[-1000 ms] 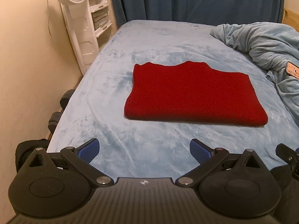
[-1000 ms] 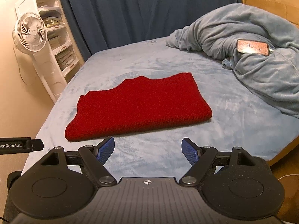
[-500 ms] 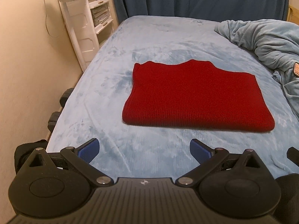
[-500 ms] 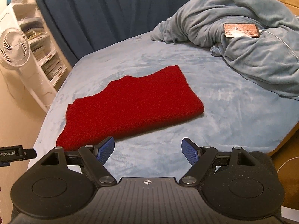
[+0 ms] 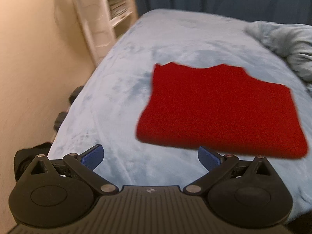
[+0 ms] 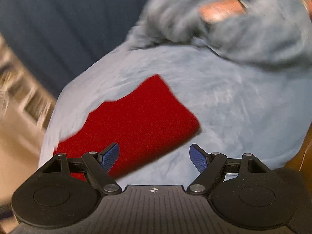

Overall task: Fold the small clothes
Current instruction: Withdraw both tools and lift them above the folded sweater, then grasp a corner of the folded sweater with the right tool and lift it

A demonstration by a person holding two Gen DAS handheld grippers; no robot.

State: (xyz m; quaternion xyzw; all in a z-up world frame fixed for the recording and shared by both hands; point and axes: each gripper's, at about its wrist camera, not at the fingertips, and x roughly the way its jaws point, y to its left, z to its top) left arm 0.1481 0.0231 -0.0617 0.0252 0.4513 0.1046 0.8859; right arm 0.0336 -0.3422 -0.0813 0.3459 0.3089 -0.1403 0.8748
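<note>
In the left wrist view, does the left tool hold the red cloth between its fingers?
No, the left tool is open and empty, and the folded red cloth lies flat on the blue bed cover beyond its fingertips.

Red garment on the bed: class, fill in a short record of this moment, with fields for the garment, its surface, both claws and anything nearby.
garment: red knit garment, folded into a flat rectangle
surface: light blue bed cover, garment lying flat on it
left claw: open, empty, short of the garment's near edge
right claw: open, empty, above the garment's near right part
nearby: crumpled blue blanket at the far right, white shelf unit beside the bed
image quality: both views motion-blurred
</note>
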